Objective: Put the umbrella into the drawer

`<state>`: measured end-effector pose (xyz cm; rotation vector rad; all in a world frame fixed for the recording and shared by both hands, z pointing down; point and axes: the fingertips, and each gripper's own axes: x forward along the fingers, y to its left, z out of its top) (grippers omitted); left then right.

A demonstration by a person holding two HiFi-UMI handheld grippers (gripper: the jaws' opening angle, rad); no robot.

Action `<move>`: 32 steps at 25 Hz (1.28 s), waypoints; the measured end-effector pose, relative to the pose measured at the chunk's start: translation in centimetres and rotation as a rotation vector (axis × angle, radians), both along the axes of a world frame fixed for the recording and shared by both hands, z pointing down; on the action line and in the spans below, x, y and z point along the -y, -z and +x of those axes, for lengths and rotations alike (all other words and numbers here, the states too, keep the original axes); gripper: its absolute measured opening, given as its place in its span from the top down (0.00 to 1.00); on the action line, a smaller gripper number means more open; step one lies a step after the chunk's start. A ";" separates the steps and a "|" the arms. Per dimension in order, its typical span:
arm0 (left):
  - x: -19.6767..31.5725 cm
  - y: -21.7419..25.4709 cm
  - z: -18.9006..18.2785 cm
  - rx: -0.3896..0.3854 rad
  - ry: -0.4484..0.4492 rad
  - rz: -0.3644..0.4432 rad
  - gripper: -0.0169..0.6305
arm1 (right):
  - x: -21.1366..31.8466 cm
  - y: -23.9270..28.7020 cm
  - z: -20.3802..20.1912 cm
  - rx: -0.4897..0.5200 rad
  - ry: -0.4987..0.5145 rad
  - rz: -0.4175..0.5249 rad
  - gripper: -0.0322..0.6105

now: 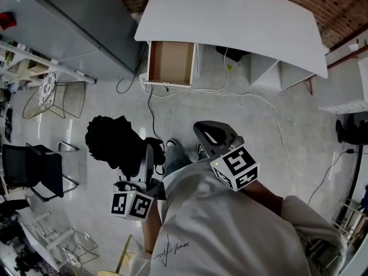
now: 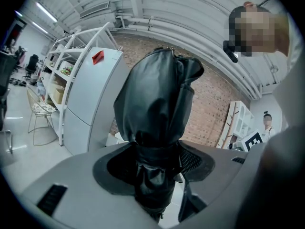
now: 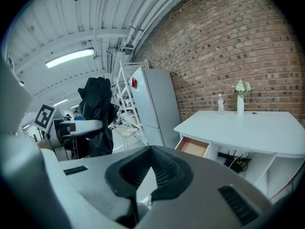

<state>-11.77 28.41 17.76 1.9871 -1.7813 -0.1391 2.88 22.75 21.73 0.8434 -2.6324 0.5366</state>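
Where I work: a loft-style office-lab.
Brick wall (image 3: 228, 46), white desk (image 1: 241, 27), grey refrigerator (image 3: 157, 104), stocked white shelving (image 2: 57, 82), loose cables (image 1: 151, 111) on the tiled floor (image 1: 115, 105).

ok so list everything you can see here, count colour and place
fridge: one, pale grey, upper left in the head view
desk: one, white, right of the fridge
drawer: one, light brown inside, open under the desk
chairs: two, one black, one pale wire, at the left
cables: several, white and black, on the floor
umbrella: one, black, folded, in the left tool
left tool: one, grey, shut on the umbrella
right tool: one, grey, shut, empty
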 end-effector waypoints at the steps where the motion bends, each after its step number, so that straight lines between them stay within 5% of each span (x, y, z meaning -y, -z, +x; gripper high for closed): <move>1: 0.3 0.0 -0.2 -0.001 -0.003 0.001 0.57 | 0.3 -0.1 0.0 -0.005 -0.004 0.001 0.94; 17: 9.0 0.1 -4.7 -0.004 -0.135 0.008 0.57 | 6.2 -0.9 -3.0 -0.037 -0.133 -0.019 0.94; 32: 19.4 0.2 -15.7 -0.008 -0.381 -0.043 0.57 | 13.6 0.3 -15.9 -0.069 -0.295 -0.054 0.94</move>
